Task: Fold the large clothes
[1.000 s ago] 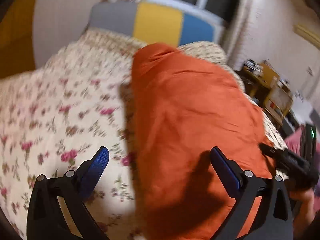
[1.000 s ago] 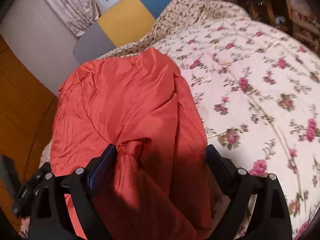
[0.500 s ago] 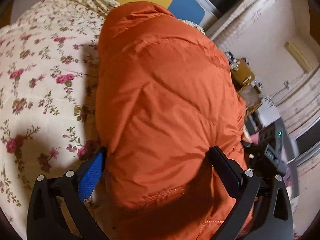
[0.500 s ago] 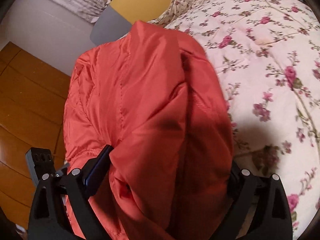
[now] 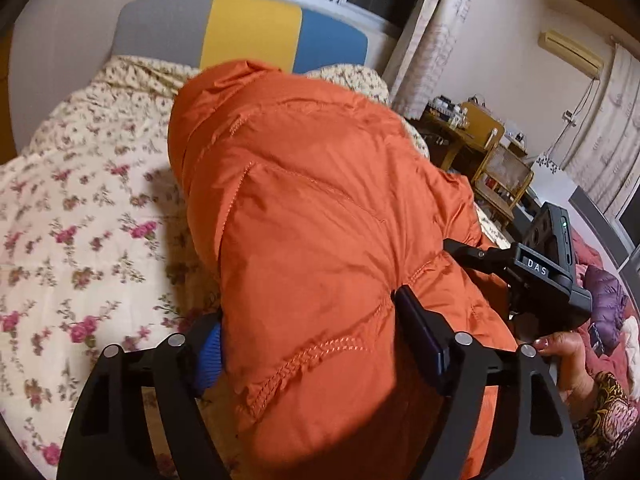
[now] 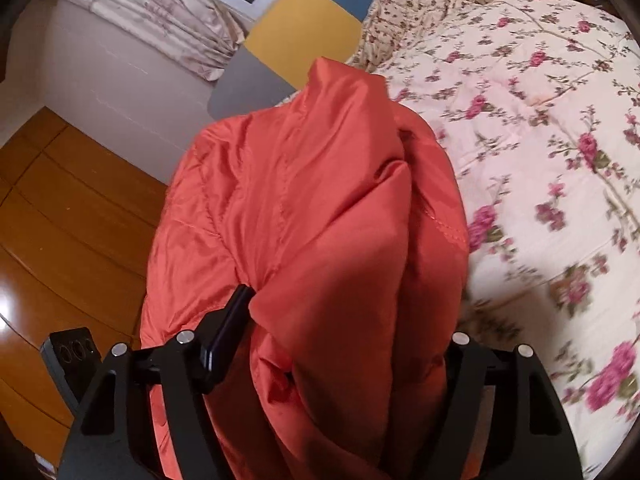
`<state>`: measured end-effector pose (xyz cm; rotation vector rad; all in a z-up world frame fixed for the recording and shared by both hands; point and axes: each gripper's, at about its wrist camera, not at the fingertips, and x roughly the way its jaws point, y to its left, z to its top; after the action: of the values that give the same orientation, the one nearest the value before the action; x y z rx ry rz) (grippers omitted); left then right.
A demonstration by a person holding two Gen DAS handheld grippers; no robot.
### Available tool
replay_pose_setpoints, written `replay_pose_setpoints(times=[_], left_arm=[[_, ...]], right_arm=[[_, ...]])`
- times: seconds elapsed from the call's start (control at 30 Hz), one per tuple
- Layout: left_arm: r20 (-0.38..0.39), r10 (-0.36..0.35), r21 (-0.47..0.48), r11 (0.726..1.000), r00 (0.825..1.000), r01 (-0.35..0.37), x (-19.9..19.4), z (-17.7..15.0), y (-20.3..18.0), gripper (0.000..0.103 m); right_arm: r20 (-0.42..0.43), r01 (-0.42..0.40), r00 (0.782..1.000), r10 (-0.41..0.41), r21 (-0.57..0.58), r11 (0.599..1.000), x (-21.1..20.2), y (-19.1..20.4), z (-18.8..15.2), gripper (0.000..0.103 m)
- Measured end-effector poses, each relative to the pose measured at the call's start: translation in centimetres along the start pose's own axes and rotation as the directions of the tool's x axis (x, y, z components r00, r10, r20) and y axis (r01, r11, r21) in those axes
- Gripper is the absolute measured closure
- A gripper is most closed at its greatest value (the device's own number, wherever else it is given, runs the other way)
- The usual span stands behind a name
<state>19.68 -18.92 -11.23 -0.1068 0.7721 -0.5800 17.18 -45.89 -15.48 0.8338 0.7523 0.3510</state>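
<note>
A: Fingers?
B: My left gripper [image 5: 308, 332] and my right gripper [image 6: 340, 340] have both just been closing; each now pinches a thick bunch of the orange jacket [image 5: 320, 208].
A: Meaning?
B: Half a second ago the padding sat loose between spread jaws. Now it's gripped, probably ready to lift for the next fold.
A: Where, which way?
B: On the flowered quilt [image 5: 80, 220], long axis near to far, far end toward the headboard [image 5: 248, 32].
</note>
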Motion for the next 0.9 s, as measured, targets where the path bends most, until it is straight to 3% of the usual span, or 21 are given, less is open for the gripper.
replay_pose_setpoints(times=[0.27,0.53,0.77,0.83,0.9], left_arm=[[0.053,0.036,-0.033,0.999,0.998,-0.034,-3.7,-1.1,3.3,0.028],[0.102,0.147,-0.118,0.984,0.984,-0.135,-8.4,-2.6,9.4,0.028],[0.151,0.259,-0.250,0.944,0.954,-0.217,-13.0,-4.0,15.7,0.028],[0.158,0.296,-0.291,0.926,0.942,-0.242,-13.8,-4.6,17.4,0.028],[0.154,0.331,-0.332,0.905,0.931,-0.267,-14.0,-5.5,19.0,0.027]], right_arm=[[-0.002,-0.039,0.999,0.039,-0.062,0.997,3.1,5.5,-1.7,0.030],[-0.098,-0.091,0.992,0.076,-0.160,0.983,10.7,12.3,-4.1,0.030],[-0.165,-0.134,0.982,0.092,-0.265,0.955,17.1,19.3,-6.6,0.030],[-0.167,-0.096,0.985,0.043,-0.322,0.942,19.0,21.1,-7.9,0.029],[-0.156,-0.044,0.988,-0.015,-0.368,0.929,20.2,21.8,-9.2,0.021]])
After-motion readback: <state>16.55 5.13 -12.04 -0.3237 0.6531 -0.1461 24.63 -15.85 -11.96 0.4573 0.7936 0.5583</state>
